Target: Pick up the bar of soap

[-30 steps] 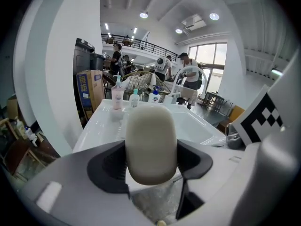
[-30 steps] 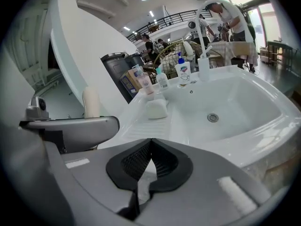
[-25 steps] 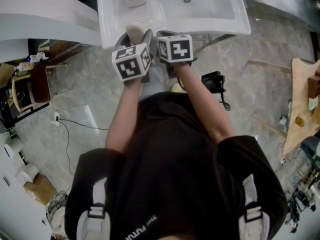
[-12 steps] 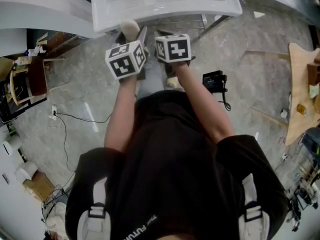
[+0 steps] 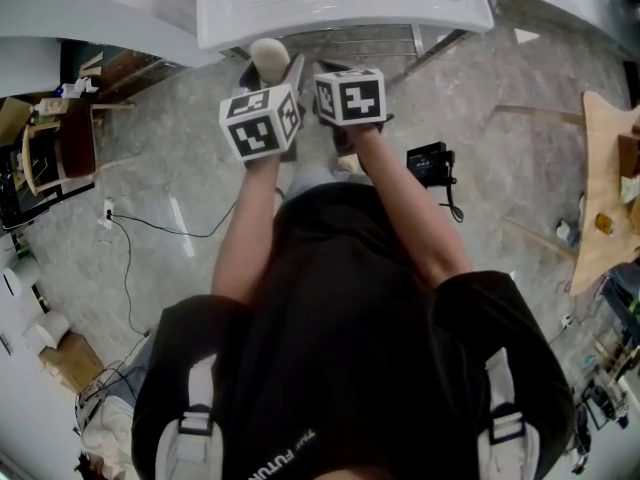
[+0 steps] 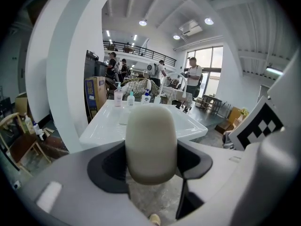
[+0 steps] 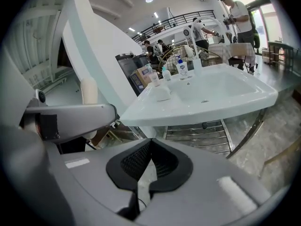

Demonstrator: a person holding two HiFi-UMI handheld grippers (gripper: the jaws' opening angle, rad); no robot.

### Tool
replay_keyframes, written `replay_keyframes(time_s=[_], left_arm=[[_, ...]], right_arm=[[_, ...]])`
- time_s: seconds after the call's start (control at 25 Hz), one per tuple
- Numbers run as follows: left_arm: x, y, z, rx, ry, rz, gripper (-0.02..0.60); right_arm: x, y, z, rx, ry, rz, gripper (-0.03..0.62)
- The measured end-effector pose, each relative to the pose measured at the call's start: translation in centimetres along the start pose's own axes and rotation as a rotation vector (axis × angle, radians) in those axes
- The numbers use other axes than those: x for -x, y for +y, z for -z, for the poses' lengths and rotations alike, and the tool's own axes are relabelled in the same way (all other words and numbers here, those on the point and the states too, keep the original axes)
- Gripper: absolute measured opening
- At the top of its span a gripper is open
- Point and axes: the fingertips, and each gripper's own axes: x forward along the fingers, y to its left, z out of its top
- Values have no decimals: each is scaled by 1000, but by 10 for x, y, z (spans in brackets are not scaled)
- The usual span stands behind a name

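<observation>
We see a smooth, matt cream bar of soap in front of the glossy white sink, which looks ceramic; below the sink, shiny metal rails and a polished, veined grey stone floor.

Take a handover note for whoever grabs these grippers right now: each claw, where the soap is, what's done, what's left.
Left claw: shut on the bar of soap, which stands upright between its jaws.
Right claw: shut, empty.
Soap: lifted clear of the white sink, in front of its rim, above the floor.
Done: soap picked up.
Left: nothing for the pick-up itself; hold the grip firm.
</observation>
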Motion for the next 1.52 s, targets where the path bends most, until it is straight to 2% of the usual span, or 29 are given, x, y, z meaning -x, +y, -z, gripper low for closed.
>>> replay_keyframes(time_s=[0.16,0.32,0.76,1.08,1.52], left_arm=[[7,3,2,-22,-7,2,287],[24,12,12,-4,1,3,287],[85,29,49,-12,6,8,287],[147,25,95,4,11,16,287],[240,6,159,-20,-10,27,288]], right_arm=[[-2,9,5,11,3,3,14],[5,25,11,12,-1,7,14],[28,79,56,24,-14,5,14],[64,115,109,36,-26,4,14],[128,160,196,43,-50,10,14]])
